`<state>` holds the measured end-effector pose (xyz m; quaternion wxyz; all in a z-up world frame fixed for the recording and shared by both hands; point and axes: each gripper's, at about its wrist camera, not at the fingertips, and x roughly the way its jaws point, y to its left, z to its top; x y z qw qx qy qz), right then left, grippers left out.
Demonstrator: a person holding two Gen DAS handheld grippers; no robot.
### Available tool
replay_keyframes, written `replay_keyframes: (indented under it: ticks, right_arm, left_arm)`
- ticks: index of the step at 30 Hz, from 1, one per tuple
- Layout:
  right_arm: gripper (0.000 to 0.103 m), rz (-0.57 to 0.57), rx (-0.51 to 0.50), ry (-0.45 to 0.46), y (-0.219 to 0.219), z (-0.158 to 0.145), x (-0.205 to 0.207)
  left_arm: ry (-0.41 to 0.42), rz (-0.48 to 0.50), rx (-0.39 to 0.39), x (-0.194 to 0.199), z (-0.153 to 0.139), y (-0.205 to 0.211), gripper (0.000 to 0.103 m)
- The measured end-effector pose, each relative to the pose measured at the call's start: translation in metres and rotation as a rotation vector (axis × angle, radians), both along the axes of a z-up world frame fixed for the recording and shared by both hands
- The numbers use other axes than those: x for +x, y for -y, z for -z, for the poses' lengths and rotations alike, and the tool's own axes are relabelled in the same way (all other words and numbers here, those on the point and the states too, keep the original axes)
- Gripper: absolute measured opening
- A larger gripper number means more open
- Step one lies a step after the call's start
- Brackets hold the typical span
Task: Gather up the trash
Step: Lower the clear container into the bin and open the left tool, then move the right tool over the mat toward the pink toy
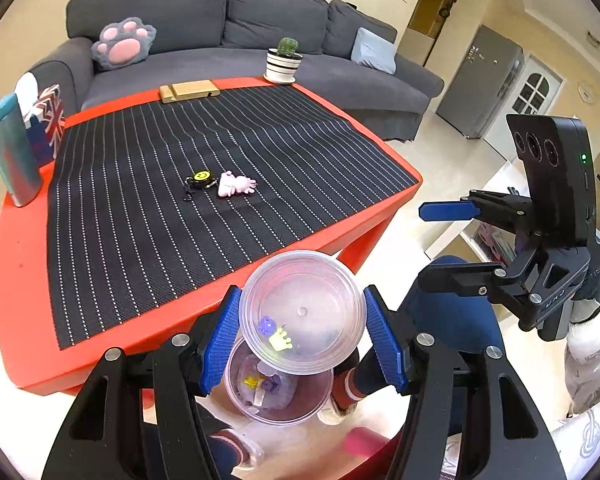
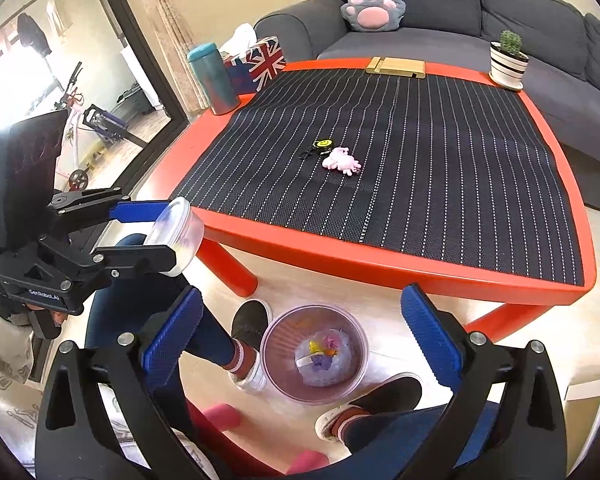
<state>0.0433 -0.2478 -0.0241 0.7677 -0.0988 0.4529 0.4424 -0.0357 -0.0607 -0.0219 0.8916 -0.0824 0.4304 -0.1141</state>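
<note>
Left gripper (image 1: 302, 342) is clamping tilted tub (image 1: 302, 312), mouth facing bin (image 2: 314, 354) below; right gripper (image 2: 302, 334) is hanging apart.

- Small coloured bits inside the clear round plastic container (image 1: 302, 312): purple and yellow blobs, too small to identify.
- Contents of the translucent pink-rimmed floor bin (image 2: 314, 354): blurred mix of yellow and purple, can't tell items apart.
- In the left wrist view that bin is half hidden behind the container.
- Pink object (image 1: 360, 440) on the floor: blurred, partly behind a gripper finger.
- White thing behind the Union Jack patterned box (image 2: 260, 62): mostly hidden, unclear.
- Grey sofa (image 2: 540, 12): cut off at the frame edge.
</note>
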Motion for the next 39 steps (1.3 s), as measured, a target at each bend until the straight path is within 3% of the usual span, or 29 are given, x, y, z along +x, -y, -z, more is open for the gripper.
replay_keyframes:
  ticks: [5, 6, 8, 13, 39]
  right_arm:
    - [0.098, 0.010, 0.005, 0.003, 0.003, -0.002, 0.001]
    - [0.098, 0.012, 0.006, 0.003, 0.004, -0.002, 0.002]
    - [0.098, 0.014, 0.007, 0.003, 0.005, -0.002, 0.003]
    - [0.098, 0.014, 0.007, 0.003, 0.005, -0.002, 0.003]
    - [0.098, -0.001, 0.005, 0.004, -0.004, -0.002, 0.003]
  left_arm:
    - [0.005, 0.010, -0.002, 0.002, -0.001, 0.002, 0.061]
    - [0.005, 0.011, -0.002, 0.001, -0.001, 0.003, 0.064]
    - [0.011, 0.005, 0.000, 0.001, -0.001, 0.003, 0.089]
    - [0.011, -0.012, 0.002, 0.002, 0.001, 0.001, 0.094]
    - [0.009, -0.059, 0.002, 0.003, -0.003, -0.014, 0.095]
